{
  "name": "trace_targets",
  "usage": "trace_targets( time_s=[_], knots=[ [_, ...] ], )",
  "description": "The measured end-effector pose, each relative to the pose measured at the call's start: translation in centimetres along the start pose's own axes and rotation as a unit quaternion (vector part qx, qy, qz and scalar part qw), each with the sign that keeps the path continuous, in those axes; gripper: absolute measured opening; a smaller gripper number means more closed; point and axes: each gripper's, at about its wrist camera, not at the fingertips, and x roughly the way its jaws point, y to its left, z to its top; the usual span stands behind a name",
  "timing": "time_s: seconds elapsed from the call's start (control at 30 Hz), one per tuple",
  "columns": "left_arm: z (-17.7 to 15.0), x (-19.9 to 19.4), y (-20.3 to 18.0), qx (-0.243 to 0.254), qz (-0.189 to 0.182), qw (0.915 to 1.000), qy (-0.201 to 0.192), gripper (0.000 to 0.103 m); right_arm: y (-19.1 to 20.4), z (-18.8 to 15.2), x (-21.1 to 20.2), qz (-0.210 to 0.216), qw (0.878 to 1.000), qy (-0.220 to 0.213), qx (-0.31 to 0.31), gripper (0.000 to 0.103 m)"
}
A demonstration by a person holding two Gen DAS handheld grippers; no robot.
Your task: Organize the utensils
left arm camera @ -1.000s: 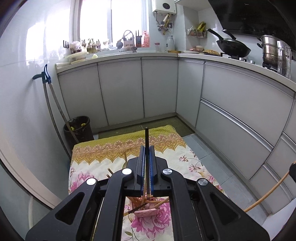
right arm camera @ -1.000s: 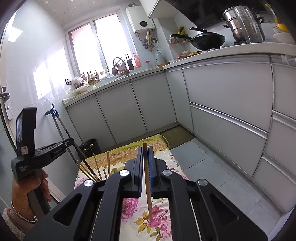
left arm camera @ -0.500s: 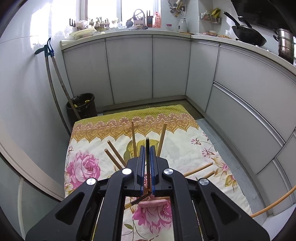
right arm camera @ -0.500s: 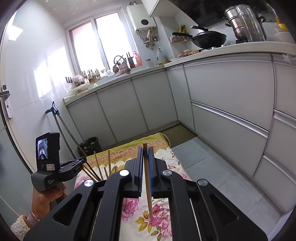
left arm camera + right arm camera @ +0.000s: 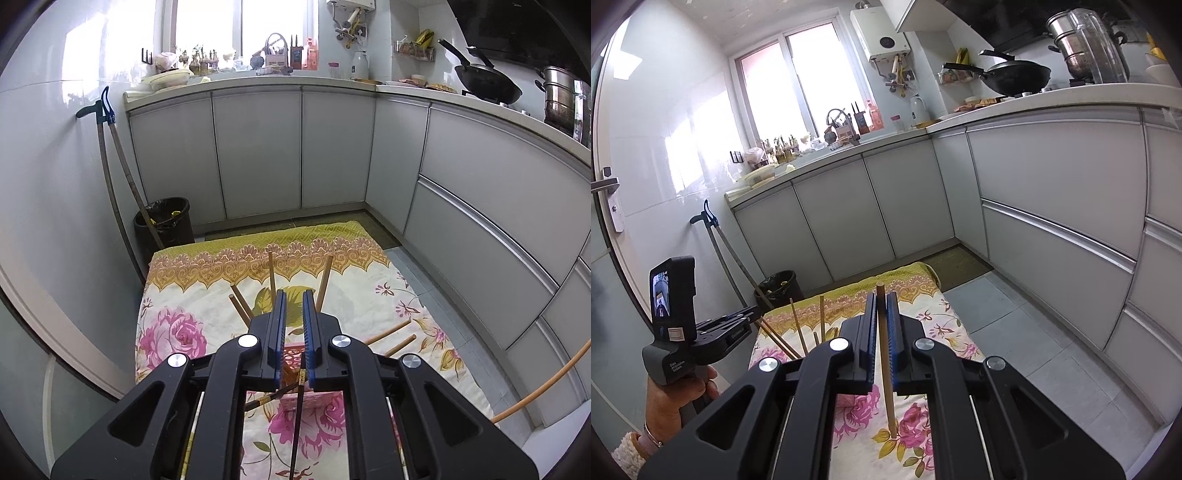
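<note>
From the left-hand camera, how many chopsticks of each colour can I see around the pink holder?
Light wooden chopsticks: 5
Dark chopsticks: 2
Pink holder: 1
Total: 8 in the left wrist view; more may be hidden behind the fingers.

**Left jaws parted, right jaws clamped**

Left black two-finger gripper with blue pads: pointed forward and down, jaws apart with a clear gap. Right black two-finger gripper with blue pads: jaws closed on a thin wooden chopstick. Person's bare left hand wraps the left handle.
</note>
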Motion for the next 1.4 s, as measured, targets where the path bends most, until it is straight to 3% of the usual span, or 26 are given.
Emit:
trace_targets(
  time_s=[0.3, 0.4, 0.5, 0.67, 0.8, 1.03, 1.2, 1.27, 1.4],
  knots=[
    [-0.4, -2.9, 0.3, 0.01, -0.023, 0.9995, -0.019, 0.009, 0.2, -0.2, 0.2, -0.001, 1.0, 0.002, -0.004, 0.006],
    [-1.4, -3.8, 0.2, 0.025, -0.038, 0.999, 0.0, 0.009, 0.2, -0.2, 0.2, -0.001, 1.0, 0.003, -0.004, 0.006],
    [-4.1, -4.4, -0.8, 0.07, -0.051, 0.9955, 0.038, 0.014, 0.1, -0.3, 0.3, -0.002, 1.0, 0.005, -0.005, 0.006],
    [-11.2, -0.7, -2.9, 0.146, -0.069, 0.9721, 0.171, 0.018, -0.1, -0.5, 0.3, -0.003, 1.0, 0.011, -0.002, 0.006],
    [-16.0, 3.4, -1.5, 0.119, -0.049, 0.9614, 0.243, 0.018, -0.2, -0.7, 0.2, -0.002, 1.0, 0.012, -0.003, 0.006],
    [-20.4, 7.1, 2.6, 0.047, -0.04, 0.9454, 0.32, 0.016, -0.5, -1.1, 0.9, -0.001, 1.0, 0.024, -0.001, 0.006],
    [-22.6, 8.6, 2.5, 0.058, -0.041, 0.9279, 0.366, 0.014, 0.0, -1.3, 0.8, 0.004, 1.0, 0.023, -0.005, 0.006],
    [-22.9, 8.2, 2.6, 0.064, -0.043, 0.93, 0.359, 0.006, -0.1, -1.3, 0.8, 0.004, 1.0, 0.023, -0.003, 0.006],
    [-23.7, 7.0, 2.3, 0.097, -0.054, 0.9193, 0.378, 0.004, -0.3, -1.3, 0.7, 0.009, 1.0, 0.026, 0.003, 0.006]
  ],
)
